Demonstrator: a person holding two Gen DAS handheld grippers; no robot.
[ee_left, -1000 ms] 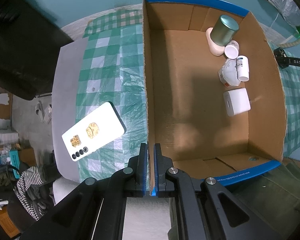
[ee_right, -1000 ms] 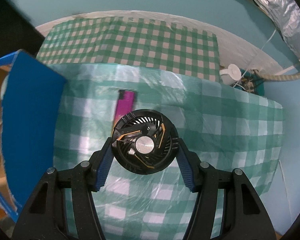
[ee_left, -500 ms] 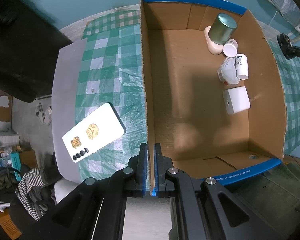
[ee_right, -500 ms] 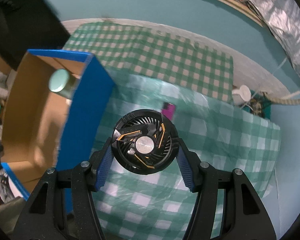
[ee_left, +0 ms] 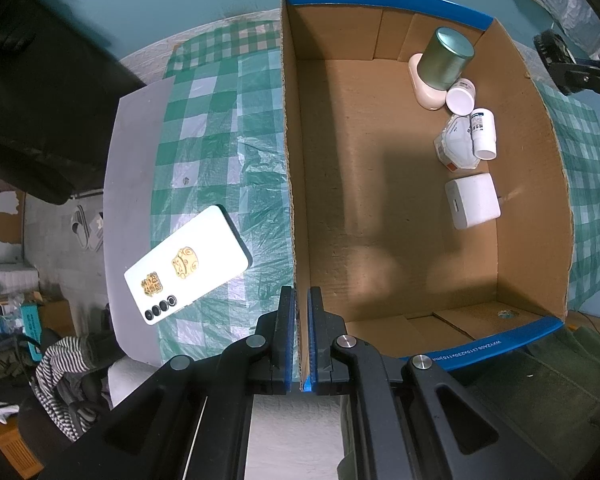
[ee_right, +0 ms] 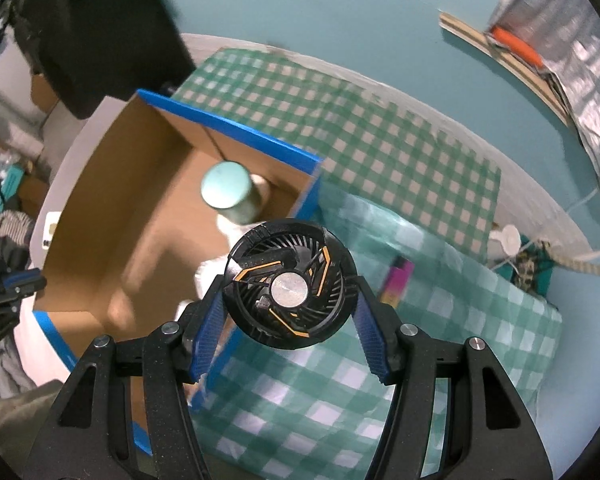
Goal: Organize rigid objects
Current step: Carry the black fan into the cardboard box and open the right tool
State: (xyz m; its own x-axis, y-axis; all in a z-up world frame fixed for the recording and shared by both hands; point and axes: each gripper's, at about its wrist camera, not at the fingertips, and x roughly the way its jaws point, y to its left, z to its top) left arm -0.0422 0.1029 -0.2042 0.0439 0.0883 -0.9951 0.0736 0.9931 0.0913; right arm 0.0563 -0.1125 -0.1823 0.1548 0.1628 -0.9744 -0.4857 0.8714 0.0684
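Observation:
My right gripper point(ee_right: 290, 312) is shut on a round black fan with orange marks point(ee_right: 290, 288) and holds it in the air over the right wall of the cardboard box point(ee_right: 100, 216). My left gripper point(ee_left: 299, 340) is shut on the left wall of the box point(ee_left: 296, 216), near its front corner. Inside the box lie a green tin point(ee_left: 444, 58), a white cube point(ee_left: 472, 200), white bottles point(ee_left: 483, 128) and a packet point(ee_left: 456, 148). The right gripper also shows in the left wrist view point(ee_left: 556, 60), beyond the box's far right corner.
A white phone point(ee_left: 186, 266) lies face down on the green checked cloth point(ee_left: 220, 120), left of the box. A pink and purple lighter point(ee_right: 396, 280) lies on the cloth right of the box. A dark monitor point(ee_right: 100, 28) stands behind the table.
My right gripper has lifted and swung left with the fan, from over the cloth to over the box's right wall. The left gripper keeps its hold on the box wall.

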